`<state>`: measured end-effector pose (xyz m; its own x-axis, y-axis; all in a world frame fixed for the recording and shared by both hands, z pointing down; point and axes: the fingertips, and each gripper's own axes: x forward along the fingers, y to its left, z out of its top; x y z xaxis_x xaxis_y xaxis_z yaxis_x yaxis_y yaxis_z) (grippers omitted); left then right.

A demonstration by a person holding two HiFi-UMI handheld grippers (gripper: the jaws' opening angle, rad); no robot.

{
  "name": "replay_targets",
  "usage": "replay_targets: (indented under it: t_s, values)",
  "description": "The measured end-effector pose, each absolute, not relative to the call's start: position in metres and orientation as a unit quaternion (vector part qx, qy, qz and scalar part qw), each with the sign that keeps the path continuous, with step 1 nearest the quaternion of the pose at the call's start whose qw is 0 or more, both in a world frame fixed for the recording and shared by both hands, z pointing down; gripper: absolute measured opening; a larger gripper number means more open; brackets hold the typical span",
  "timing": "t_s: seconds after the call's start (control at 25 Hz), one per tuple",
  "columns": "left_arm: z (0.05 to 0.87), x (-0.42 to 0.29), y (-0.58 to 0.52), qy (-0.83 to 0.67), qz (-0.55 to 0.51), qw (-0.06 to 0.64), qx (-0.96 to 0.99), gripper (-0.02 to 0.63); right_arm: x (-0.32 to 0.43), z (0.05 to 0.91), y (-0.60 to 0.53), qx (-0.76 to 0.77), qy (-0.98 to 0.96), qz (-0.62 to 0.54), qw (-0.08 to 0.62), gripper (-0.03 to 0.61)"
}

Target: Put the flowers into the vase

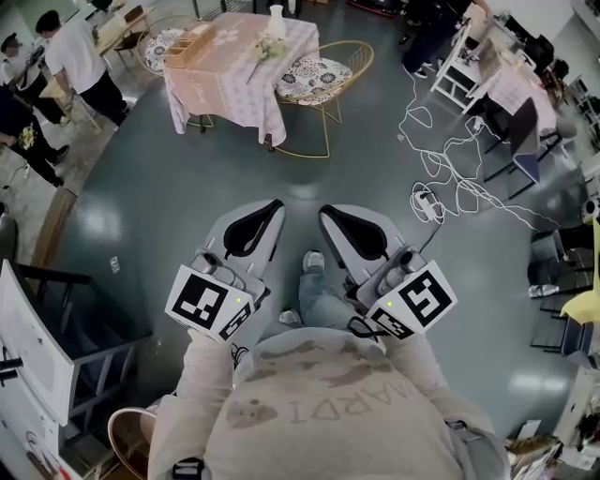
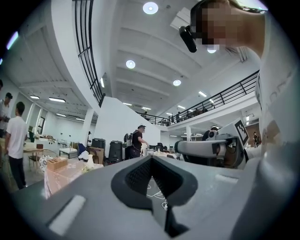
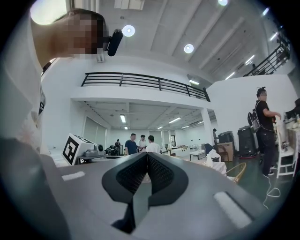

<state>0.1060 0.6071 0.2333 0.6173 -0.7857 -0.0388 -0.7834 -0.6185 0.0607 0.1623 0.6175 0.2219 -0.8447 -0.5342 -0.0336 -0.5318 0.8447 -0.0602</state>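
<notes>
The flowers (image 1: 266,49) lie loose on the far table (image 1: 234,94), which is draped in a pale pink cloth. They are just in front of the white vase (image 1: 276,21), which stands upright near the table's back edge. None of the stems is in the vase yet. A shallow wooden box (image 1: 187,44) sits on the same cloth to the left of them. A gold wire chair (image 1: 328,80) with a patterned cushion is pulled up at the table's right side.

All of this is well away from the person, who stands out on the open grey floor (image 1: 169,206) with both tools held close in front of the body. The left gripper (image 1: 273,207) has its jaws pressed together at the tips with nothing between them, only the room showing past the black pads. The right gripper (image 1: 327,214) is the same, jaws closed tip to tip and empty. The two point forward side by side, near each other but apart.

White cables (image 1: 450,169) trail in loops across the floor on the right. A person in a white shirt (image 1: 77,54) stands off to the far left.
</notes>
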Motion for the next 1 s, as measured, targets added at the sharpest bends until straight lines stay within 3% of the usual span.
replay_targets:
  t_s: [1.0]
  values:
    - [0.228, 0.092, 0.394, -0.473, -0.016, 0.013, 0.881, 0.000, 0.139, 0.222, 0.396, -0.217, 0.975, -0.039, 0.026, 0.028]
